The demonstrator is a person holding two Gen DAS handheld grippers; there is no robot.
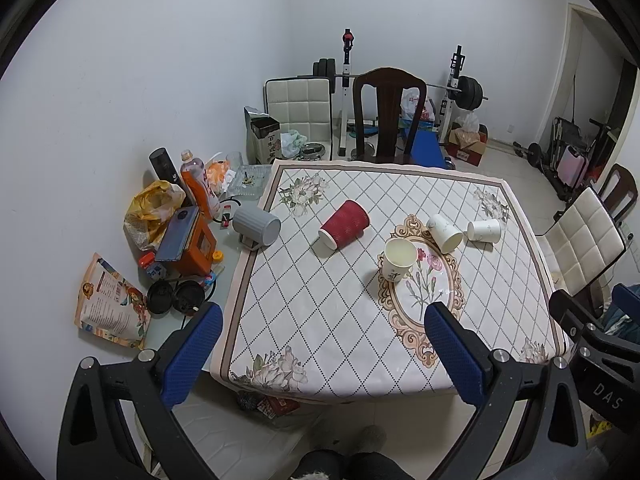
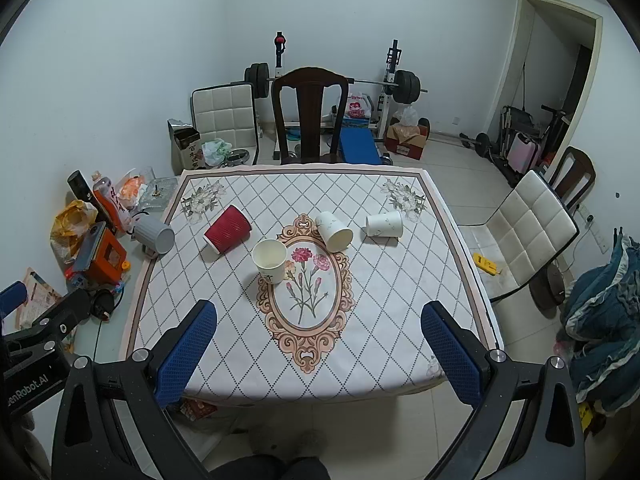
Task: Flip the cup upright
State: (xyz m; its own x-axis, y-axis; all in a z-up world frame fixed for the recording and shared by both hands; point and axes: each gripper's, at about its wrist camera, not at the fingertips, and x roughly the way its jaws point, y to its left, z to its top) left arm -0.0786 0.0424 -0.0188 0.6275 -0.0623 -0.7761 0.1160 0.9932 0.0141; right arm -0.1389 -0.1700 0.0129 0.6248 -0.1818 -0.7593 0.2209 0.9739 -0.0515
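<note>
Paper throughout: four cups share the patterned tablecloth (image 2: pixel 400 320), one cream cup (image 2: pixel 270 260) already upright at the medallion's 10 o'clock. Tipped over: red ribbed cup (image 2: pixel 228 229) at 10 o'clock from the cloth's centre, a white cup (image 2: pixel 334 231) at 12, another white cup (image 2: pixel 385 224) at 1. A grey ribbed mug (image 2: pixel 155 234) lies on its side at the 9 o'clock edge. Likely light, thin-walled, easily crushed and prone to rolling; judge a gentle pinch across the mid-body best, the red sleeve offering most friction. Left gripper (image 1: pixel 324 344) and right gripper (image 2: pixel 320 340) hover near the 6 o'clock edge, jaws spread wide, empty. Open cloth between cups gives room; clutter crowds the left side.
</note>
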